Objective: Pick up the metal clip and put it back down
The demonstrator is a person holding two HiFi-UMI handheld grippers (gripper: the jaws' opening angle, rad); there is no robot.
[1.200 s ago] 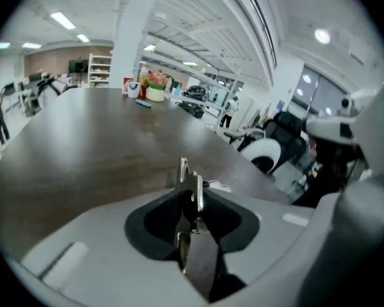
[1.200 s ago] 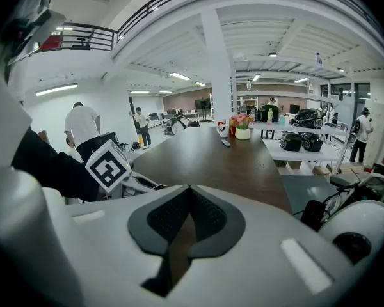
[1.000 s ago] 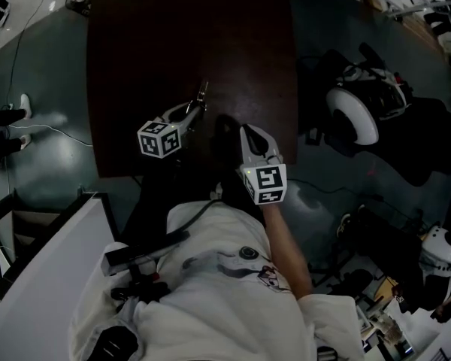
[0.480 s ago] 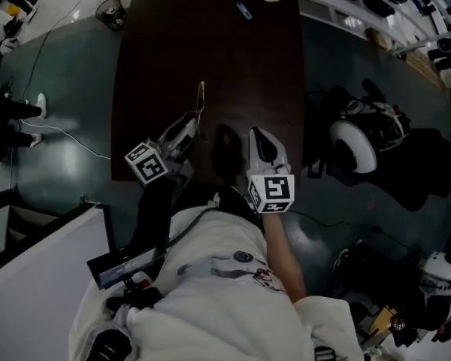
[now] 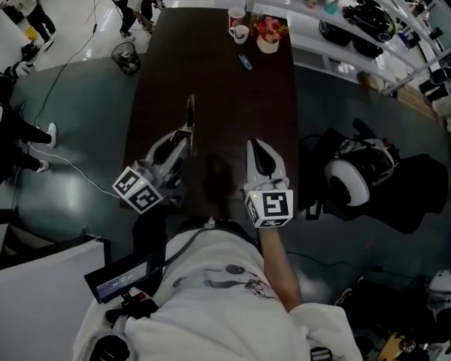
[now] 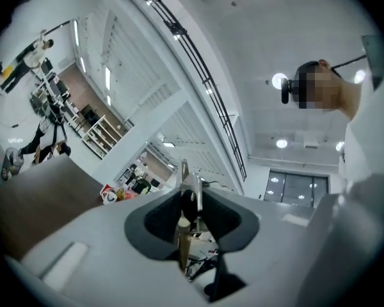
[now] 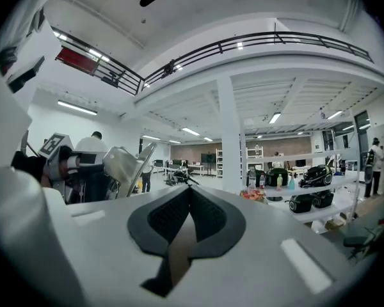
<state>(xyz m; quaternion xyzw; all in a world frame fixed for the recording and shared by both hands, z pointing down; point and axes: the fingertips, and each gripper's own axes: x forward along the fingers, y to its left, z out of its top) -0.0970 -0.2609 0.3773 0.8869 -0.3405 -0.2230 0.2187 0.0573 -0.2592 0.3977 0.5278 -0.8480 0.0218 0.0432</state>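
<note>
Dark wooden table (image 5: 233, 74) lies below now: the thin silver metal clip (image 5: 190, 113) has risen off it, clamped in my left gripper (image 5: 184, 135) (pickup done, I'd say). My right gripper (image 5: 260, 147), closed and empty, rose alongside; setting down remains.

This is a large open lab or workshop hall, not a home. A railed mezzanine (image 7: 256, 40) runs above white columns (image 7: 229, 133) under strip lights (image 7: 77, 107). White shelves (image 7: 307, 156) carry bottles and what may be vacuum cleaners (image 7: 317, 173). People (image 5: 31, 6) stand about with gear, a cable (image 5: 83, 175) trails over the grey floor (image 5: 83, 104), and a long dark table (image 5: 210, 66) fills the middle.
</note>
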